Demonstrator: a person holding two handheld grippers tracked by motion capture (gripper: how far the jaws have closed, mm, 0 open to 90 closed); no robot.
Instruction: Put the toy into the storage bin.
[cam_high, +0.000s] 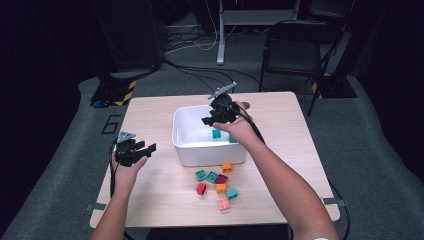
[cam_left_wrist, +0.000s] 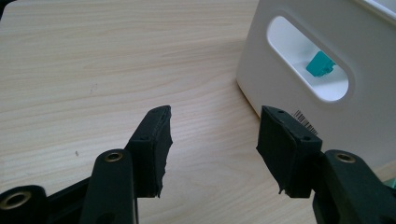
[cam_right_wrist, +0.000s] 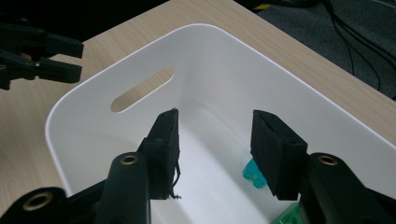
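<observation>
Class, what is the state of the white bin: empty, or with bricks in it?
Not empty. The white bin holds a teal brick and a green brick on its floor.

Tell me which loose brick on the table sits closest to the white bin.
The orange brick, right against the white bin at its near wall; the other loose bricks lie farther toward the person.

Bench (cam_high: 160, 107): light wood-grain top, standing on a grey carpeted floor.
Folding chair (cam_high: 295, 47): black, behind the bench at the far right, well apart from it.
Stand post (cam_high: 220, 35): pale upright column at the rear centre, with cables trailing across the floor near its foot.
Hazard-striped base (cam_high: 114, 92): black plate with yellow-black edging, on the floor beyond the bench's far left corner.
</observation>
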